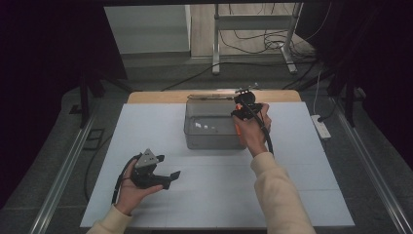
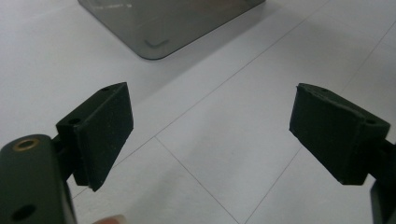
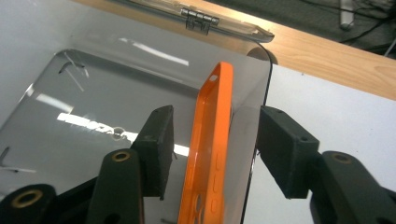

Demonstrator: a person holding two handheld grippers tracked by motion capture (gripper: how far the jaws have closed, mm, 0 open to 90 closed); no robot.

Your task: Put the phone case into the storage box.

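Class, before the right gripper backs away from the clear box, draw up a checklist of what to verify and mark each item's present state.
1. Right gripper jaws clear of the orange phone case: ok, gaps on both sides.
2. Case inside the clear box: ok, it leans at the right wall.
3. Case resting stably: cannot tell.
4. Hinged lid open: ok.
5. Left gripper open, empty and away from the box: ok.

Right gripper (image 1: 242,108) over clear box (image 1: 210,127); left gripper (image 1: 163,171) idle.
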